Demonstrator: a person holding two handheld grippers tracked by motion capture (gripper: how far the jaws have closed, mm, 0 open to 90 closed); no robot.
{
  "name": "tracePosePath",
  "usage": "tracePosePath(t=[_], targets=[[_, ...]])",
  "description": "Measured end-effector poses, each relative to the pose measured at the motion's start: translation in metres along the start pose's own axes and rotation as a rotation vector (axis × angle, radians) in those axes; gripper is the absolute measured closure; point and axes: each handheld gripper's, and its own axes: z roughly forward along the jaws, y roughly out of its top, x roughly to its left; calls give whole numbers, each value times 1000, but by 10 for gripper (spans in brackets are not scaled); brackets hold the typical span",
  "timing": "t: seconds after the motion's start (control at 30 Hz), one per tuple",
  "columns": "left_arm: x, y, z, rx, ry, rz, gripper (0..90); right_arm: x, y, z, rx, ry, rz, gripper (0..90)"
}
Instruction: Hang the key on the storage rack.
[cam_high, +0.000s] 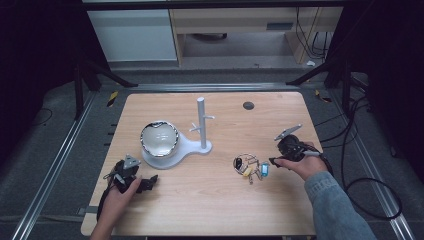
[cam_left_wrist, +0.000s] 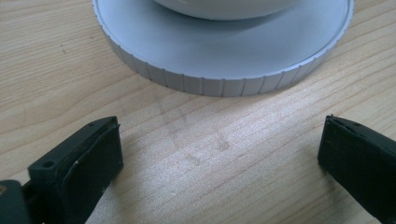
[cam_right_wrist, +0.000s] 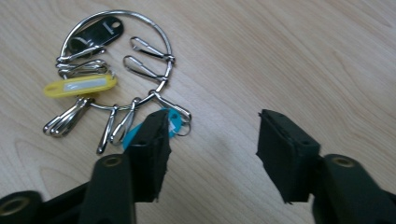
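Observation:
A large metal key ring (cam_high: 250, 166) with several clips and tags lies flat on the wooden table (cam_high: 215, 200), right of centre. In the right gripper view the key ring (cam_right_wrist: 116, 70) carries a yellow tag (cam_right_wrist: 80, 86), a black tag (cam_right_wrist: 100, 31) and a blue tag (cam_right_wrist: 173, 120) half hidden behind one jaw. My right gripper (cam_high: 272, 161) (cam_right_wrist: 212, 135) hovers just right of the ring, jaws apart with bare wood between them. My left gripper (cam_high: 150, 181) (cam_left_wrist: 219, 140) rests open at the front left, facing the white stand's round base (cam_left_wrist: 224, 84).
The white stand (cam_high: 201, 122) has an upright post with pegs, and its base holds a shiny bowl (cam_high: 159, 138). A small dark round spot (cam_high: 248, 105) marks the table's far right. Cables (cam_high: 360, 190) loop on the floor to the right of the table.

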Motion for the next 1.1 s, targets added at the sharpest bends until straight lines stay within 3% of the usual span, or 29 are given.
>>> tracePosePath(t=[0.13, 0.27, 0.43, 0.7, 0.93, 1.1], targets=[[0, 0, 0, 0, 0, 0, 0, 8, 10, 4, 35, 27, -55, 579], [0, 0, 0, 0, 0, 0, 0, 18, 13, 8, 54, 61, -74, 693], [0, 0, 0, 0, 0, 0, 0, 28, 11, 11, 80, 82, -92, 761], [0, 0, 0, 0, 0, 0, 0, 38, 12, 16, 133, 100, -73, 822], [0, 0, 0, 0, 0, 0, 0, 44, 18, 24, 178, 105, -51, 804], [0, 0, 0, 0, -1, 0, 0, 49, 22, 29, 203, 110, -61, 799]])
